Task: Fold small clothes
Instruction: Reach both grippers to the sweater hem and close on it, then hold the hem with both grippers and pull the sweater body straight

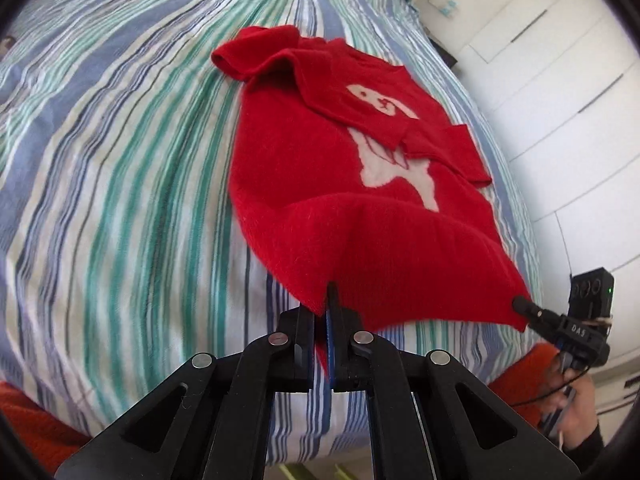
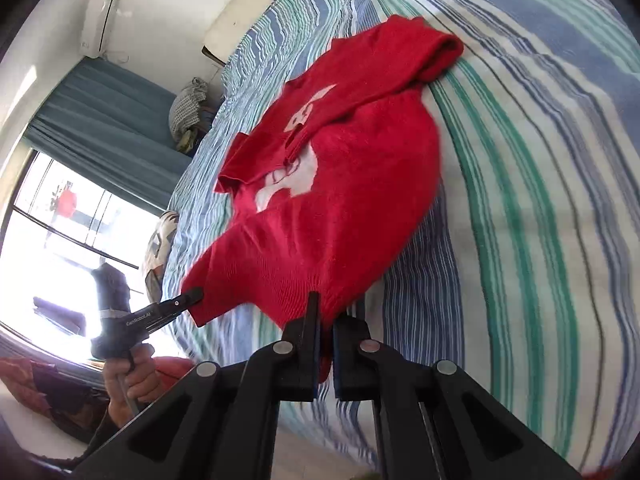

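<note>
A small red sweater (image 1: 304,168) with a white figure on its front lies on a striped bed cover (image 1: 120,160), both sleeves folded in over the chest. My left gripper (image 1: 330,300) is shut on the near hem at its left corner, and the hem is lifted a little off the bed. Further right, my right gripper (image 1: 520,304) pinches the other hem corner. In the right wrist view the sweater (image 2: 360,184) stretches away from my right gripper (image 2: 326,312), which is shut on the hem, and the left gripper (image 2: 194,294) holds the far corner, a hand on its handle.
The bed cover (image 2: 520,160) spreads wide around the sweater. White drawers (image 1: 560,80) stand beyond the bed's right side. A window (image 2: 60,220), a teal curtain (image 2: 108,108) and a heap of cloth (image 2: 188,112) lie past the other side. A pillow (image 2: 240,12) sits at the head.
</note>
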Motion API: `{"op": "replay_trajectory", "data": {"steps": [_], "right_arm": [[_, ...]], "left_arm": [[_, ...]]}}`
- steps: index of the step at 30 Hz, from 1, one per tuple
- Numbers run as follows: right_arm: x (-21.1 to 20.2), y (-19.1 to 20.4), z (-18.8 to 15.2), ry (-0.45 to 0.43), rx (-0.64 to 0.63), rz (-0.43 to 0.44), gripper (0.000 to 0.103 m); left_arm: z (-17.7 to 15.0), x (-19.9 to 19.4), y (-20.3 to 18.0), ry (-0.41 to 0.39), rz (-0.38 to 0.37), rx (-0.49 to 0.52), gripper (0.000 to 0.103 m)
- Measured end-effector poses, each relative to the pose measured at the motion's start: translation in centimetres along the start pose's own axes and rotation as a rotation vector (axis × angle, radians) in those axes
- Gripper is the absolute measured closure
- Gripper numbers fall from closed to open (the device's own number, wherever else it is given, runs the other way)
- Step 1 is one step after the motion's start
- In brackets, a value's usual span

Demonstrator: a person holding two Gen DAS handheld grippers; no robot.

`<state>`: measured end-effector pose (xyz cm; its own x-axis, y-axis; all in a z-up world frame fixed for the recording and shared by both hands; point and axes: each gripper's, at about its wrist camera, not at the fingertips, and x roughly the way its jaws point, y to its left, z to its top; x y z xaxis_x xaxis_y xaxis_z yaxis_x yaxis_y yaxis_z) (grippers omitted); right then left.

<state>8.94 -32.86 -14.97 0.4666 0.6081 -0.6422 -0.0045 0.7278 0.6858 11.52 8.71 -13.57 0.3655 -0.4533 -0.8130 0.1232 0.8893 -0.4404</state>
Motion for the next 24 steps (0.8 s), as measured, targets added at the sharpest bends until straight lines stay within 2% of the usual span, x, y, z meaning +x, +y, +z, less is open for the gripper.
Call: {"op": "replay_trajectory", "data": {"steps": [2, 4, 7, 11, 16, 24], "right_arm": [[-2.1, 0.2, -1.1, 0.036, 0.009, -0.038, 0.098], [-2.1, 0.0, -2.0, 0.080, 0.023, -0.089, 0.098], [0.6, -1.0, -3.0, 0.125, 0.015, -0.194, 0.098], [4.1, -2.0, -3.9, 0.121, -0.012, -0.304, 0.098], [4.4, -2.2, -4.2, 0.098, -0.022, -0.324, 0.099], [3.8, -2.5, -4.7, 0.083, -0.035, -0.337, 0.101]], "left_arm": [[-1.3, -1.4, 0.6, 0.028, 0.001, 0.011, 0.100], [-2.3, -0.9, 1.0, 0.065, 0.030, 0.013, 0.100], [-3.2, 2.1, 1.6, 0.108, 0.131, 0.018, 0.100], [-3.4, 3.6, 1.9, 0.107, 0.186, 0.027, 0.100], [-3.8, 3.7, 1.7, 0.089, 0.210, 0.059, 0.100], [-4.0, 4.2, 1.8, 0.084, 0.213, 0.042, 0.100]]}}
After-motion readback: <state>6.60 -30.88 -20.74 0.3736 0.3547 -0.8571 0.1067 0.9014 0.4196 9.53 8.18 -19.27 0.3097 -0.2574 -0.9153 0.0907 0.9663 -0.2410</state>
